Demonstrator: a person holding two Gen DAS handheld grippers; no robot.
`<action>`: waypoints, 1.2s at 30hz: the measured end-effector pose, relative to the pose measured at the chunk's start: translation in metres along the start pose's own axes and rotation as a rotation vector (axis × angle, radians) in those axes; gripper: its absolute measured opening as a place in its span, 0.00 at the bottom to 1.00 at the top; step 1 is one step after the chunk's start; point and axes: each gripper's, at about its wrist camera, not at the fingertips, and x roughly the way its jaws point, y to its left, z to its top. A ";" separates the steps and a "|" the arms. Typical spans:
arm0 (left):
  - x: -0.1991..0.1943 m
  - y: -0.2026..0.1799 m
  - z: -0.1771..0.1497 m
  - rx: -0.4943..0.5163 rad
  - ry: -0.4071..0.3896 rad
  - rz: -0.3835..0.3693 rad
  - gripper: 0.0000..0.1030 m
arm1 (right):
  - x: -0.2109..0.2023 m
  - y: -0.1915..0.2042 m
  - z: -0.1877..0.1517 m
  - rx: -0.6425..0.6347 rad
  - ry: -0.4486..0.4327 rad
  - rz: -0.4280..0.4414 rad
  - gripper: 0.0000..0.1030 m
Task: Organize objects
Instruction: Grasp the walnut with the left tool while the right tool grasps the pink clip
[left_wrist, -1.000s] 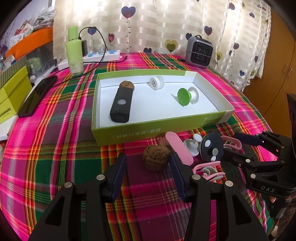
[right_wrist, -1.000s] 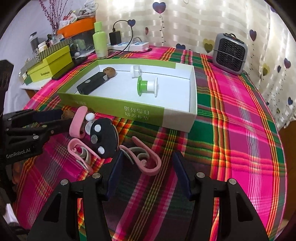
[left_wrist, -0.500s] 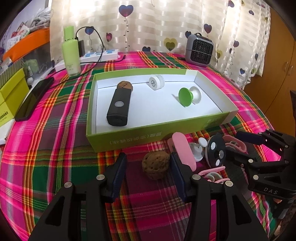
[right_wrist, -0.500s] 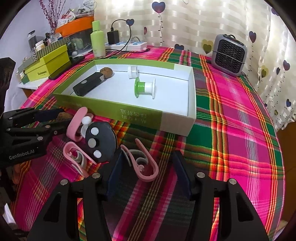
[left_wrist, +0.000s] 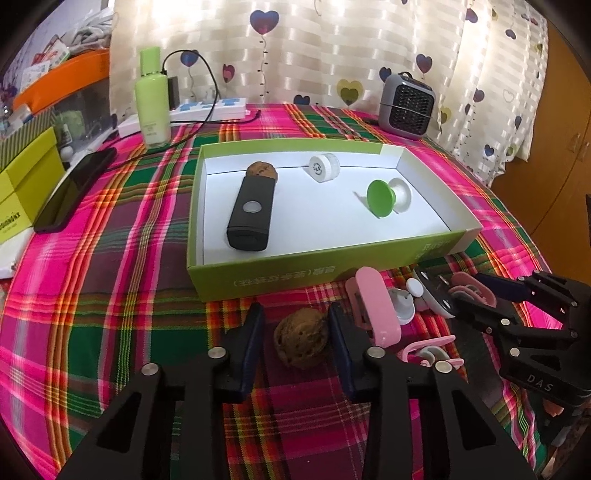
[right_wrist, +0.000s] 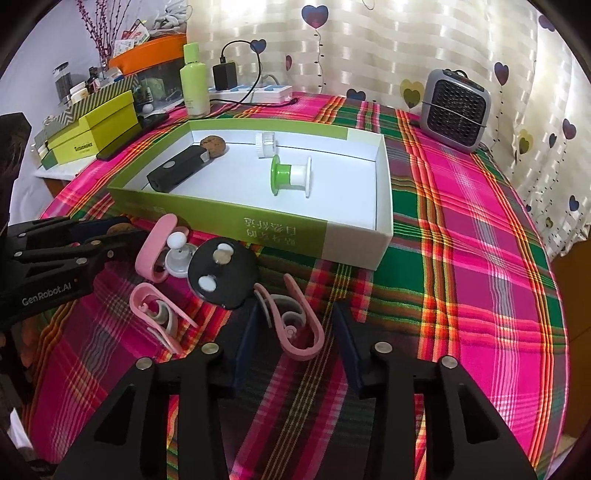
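The left gripper (left_wrist: 295, 332) has crept forward over the last second, so the brown walnut (left_wrist: 301, 343) that sat just ahead of its tips now lies between the jaws, which are apart with gaps on both sides and not yet closed on it. The right gripper (right_wrist: 291, 328) has likewise advanced: its jaws, also apart, now straddle the pink clip (right_wrist: 295, 325) lying on the table (right_wrist: 480, 295). Neither thing is lifted. The green box (left_wrist: 258, 278) stands at 12 o'clock from both grippers, already holding a black device (left_wrist: 251, 214), another walnut (left_wrist: 261, 170), a white roll (left_wrist: 323, 168) and a green spool (left_wrist: 386, 197). A black disc (right_wrist: 221, 273) and a pink case (right_wrist: 155, 247) wait at 10 o'clock from the right gripper. Both grasps look ready to close, judging by the alignment
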 end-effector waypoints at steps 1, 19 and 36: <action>0.000 0.000 0.000 -0.002 0.000 0.000 0.29 | 0.000 0.000 0.000 0.000 -0.001 0.001 0.33; -0.005 0.000 -0.008 -0.001 0.000 -0.001 0.26 | -0.006 0.009 -0.007 0.007 -0.004 0.001 0.23; -0.009 0.001 -0.013 -0.011 -0.001 0.002 0.26 | -0.008 0.009 -0.009 0.040 -0.004 -0.003 0.23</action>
